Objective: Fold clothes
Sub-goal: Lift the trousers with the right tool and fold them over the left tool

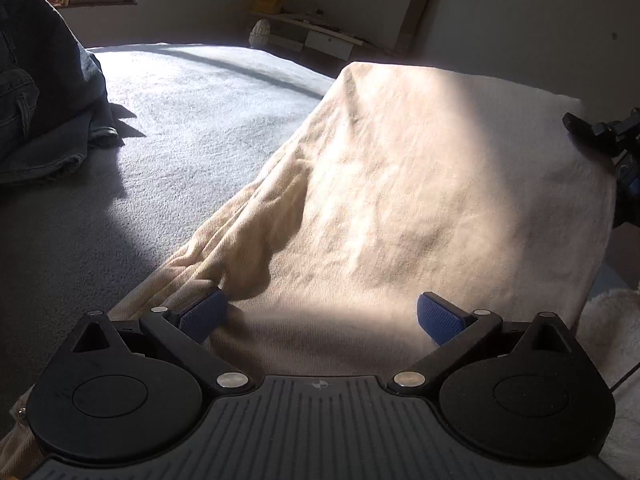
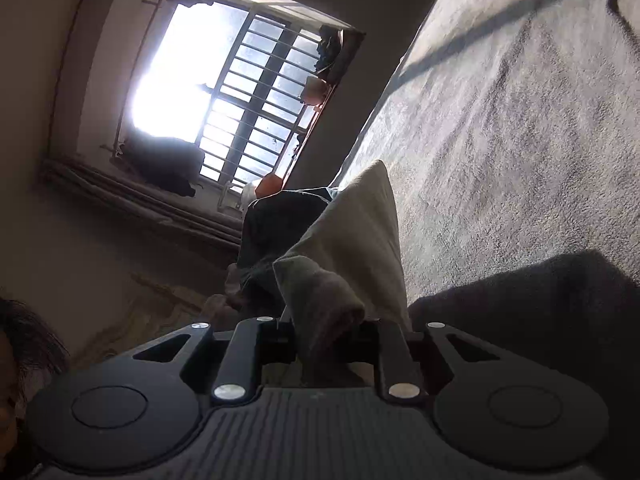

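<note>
A cream garment (image 1: 400, 184) spreads across the left wrist view, its far edge lifted off the bed. My left gripper (image 1: 322, 316) is open, its blue pads (image 1: 204, 314) wide apart, with the near part of the garment lying between them; the left pad sits against a bunched fold. At the right edge my right gripper (image 1: 600, 132) holds the garment's raised side. In the right wrist view, which is rolled to one side, that gripper (image 2: 328, 320) is shut on a thick fold of the cream garment (image 2: 352, 232).
A grey-blue blanket (image 1: 180, 120) covers the bed (image 2: 500, 120). Blue jeans (image 1: 40, 100) lie heaped at the left, dark beyond the garment (image 2: 280, 224). A barred window (image 2: 240, 92), a wall shelf (image 1: 312, 24) and a person's hair (image 2: 24, 340) are in view.
</note>
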{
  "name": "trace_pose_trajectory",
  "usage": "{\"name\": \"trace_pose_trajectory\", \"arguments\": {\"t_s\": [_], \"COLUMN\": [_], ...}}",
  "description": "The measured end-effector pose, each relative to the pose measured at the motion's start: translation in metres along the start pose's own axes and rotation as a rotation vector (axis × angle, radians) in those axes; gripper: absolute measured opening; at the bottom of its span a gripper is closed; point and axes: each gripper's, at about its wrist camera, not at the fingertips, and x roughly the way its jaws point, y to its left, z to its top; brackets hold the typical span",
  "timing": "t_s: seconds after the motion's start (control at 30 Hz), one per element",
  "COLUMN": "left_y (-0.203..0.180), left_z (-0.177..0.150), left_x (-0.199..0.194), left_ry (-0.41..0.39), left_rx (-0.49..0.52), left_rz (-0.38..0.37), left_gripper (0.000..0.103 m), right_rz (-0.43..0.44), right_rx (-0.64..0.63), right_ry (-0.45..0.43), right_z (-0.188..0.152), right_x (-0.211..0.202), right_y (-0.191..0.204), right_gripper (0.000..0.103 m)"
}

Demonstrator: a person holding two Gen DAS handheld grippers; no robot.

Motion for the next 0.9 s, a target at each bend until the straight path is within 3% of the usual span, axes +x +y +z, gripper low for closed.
{"name": "trace_pose_trajectory", "arguments": {"t_s": [0.17, 0.33, 0.47, 0.57, 0.63, 0.77, 0.9], "left_y": [-0.004, -0.015, -0.04, -0.067, -0.076, -0.075, -0.06], "left_z": [0.0, -0.002, -0.011, -0.032, -0.041, -0.042, -0.044], "left_x": [0.005, -0.03, -0.038, -0.022, -0.016, -0.023, -0.06], "left_ry": [0.018, 0.004, 0.069, 0.174, 0.181, 0.173, 0.135], "left_rx": [0.021, 0.038, 0.2, 0.35, 0.402, 0.367, 0.232], "left_rz": [0.035, 0.046, -0.001, 0.018, 0.023, 0.033, 0.098], "left_gripper": [0.103, 0.103, 0.103, 0.103, 0.103, 0.103, 0.103], "right_rz": [-0.002, 0.009, 0.026, 0.036, 0.035, 0.033, 0.039], "right_rx": [-0.014, -0.032, -0.037, -0.055, -0.066, -0.089, -0.116], "right_ry": [0.014, 0.029, 0.041, 0.053, 0.063, 0.071, 0.084], "right_z": [-0.001, -0.002, -0.006, -0.011, -0.014, -0.02, -0.025], "right_x": [0.006, 0.013, 0.018, 0.024, 0.026, 0.027, 0.031], "right_y": [0.004, 0.011, 0.017, 0.025, 0.03, 0.039, 0.05], "right_gripper": [0.02, 0.02, 0.02, 0.02, 0.02, 0.02, 0.02]}}
